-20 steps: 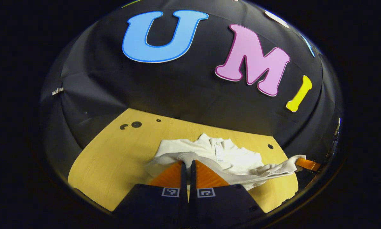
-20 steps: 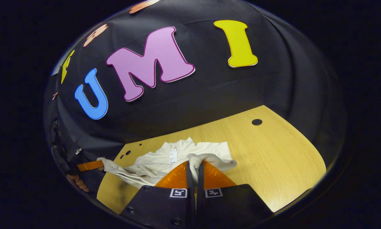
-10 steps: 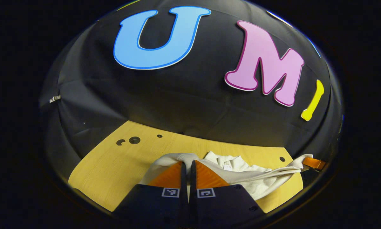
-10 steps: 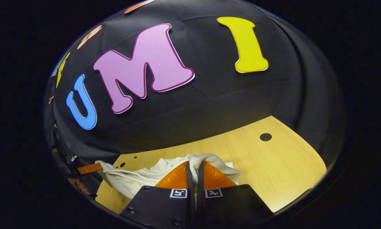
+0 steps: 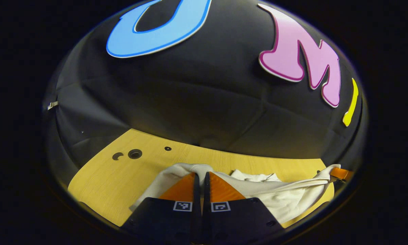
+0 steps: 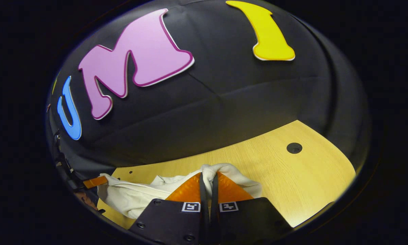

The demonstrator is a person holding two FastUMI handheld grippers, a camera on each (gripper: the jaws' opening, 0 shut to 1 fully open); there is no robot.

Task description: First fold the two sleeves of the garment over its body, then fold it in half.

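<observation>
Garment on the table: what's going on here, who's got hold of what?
A person is working a cream garment on the wooden table with two handheld grippers. The left gripper is shut on one part of the fabric's edge and the right gripper is shut on another, so the cloth stretches between them, lifted off the table along that edge. More of the garment lies bunched on the table beyond the raised edge. This looks like the fold-in-half step in progress, not yet laid down.

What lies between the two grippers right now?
A taut band of the cream fabric garment spans from the left gripper to the right gripper in the left gripper view, above the yellow wooden table; both pinch its edge.
</observation>
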